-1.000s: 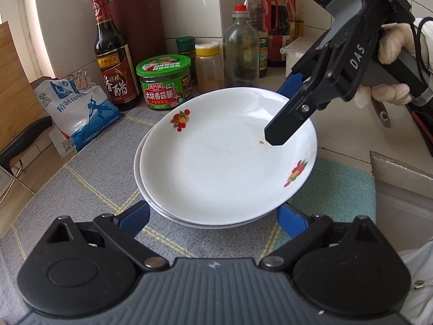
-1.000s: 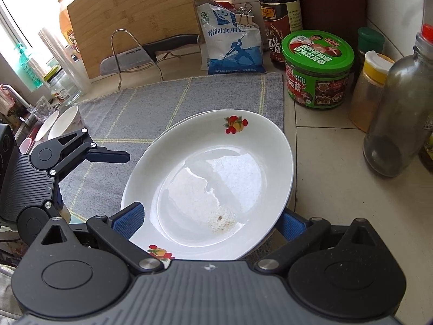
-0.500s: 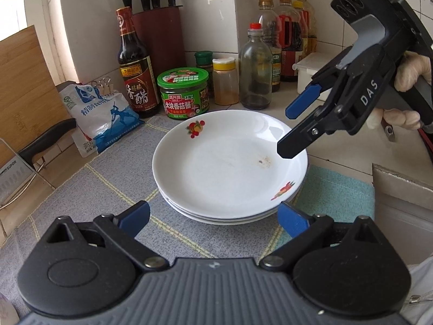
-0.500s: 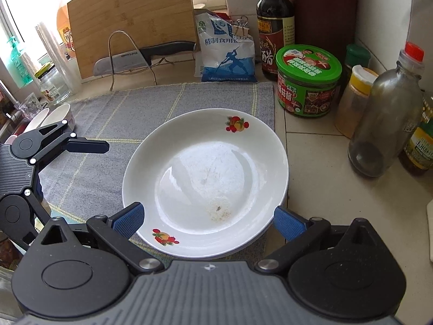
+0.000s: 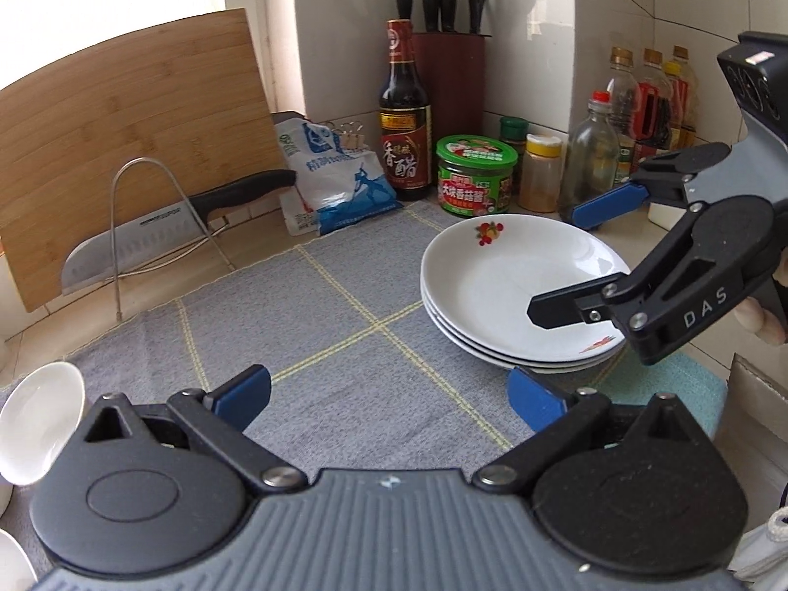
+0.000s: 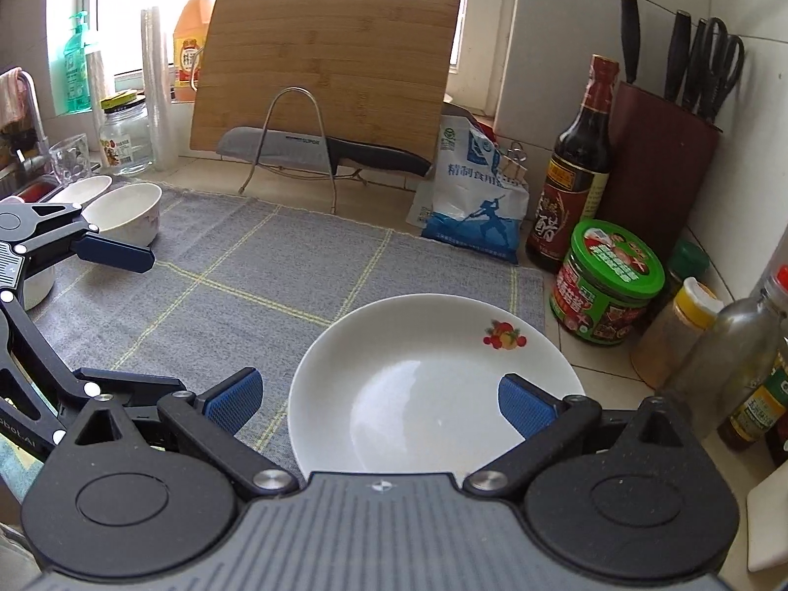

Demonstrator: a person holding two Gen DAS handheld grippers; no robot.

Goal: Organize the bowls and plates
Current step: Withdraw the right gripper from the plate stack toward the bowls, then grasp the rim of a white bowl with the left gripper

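Observation:
Three white plates with fruit prints sit stacked (image 5: 517,290) on the right end of the grey mat (image 5: 315,325). My left gripper (image 5: 391,384) hovers over bare mat to the left of the stack; its jaws are opening and nothing is between them. My right gripper (image 5: 566,256) hangs open just above the stack's right side, held by a gloved hand. From the right wrist, the stack (image 6: 433,379) lies under that gripper (image 6: 381,394), its pads clear of the rim. White bowls (image 6: 125,212) stand at the mat's left end beside the left gripper (image 6: 118,315); one bowl (image 5: 39,423) shows lower left.
A bamboo cutting board (image 5: 133,147) leans at the back with a knife (image 5: 162,216) on a wire rack. A salt bag (image 5: 335,187), vinegar bottle (image 5: 404,123), green-lidded jar (image 5: 475,175), spice bottles and a knife block (image 5: 448,74) crowd the back right. A teal cloth (image 5: 674,384) lies right.
Both grippers have drawn back from the plates and swung left, rolling level. The top plate, offset and tilted a second ago, now lies flat on the stack. Bowls have come into view.

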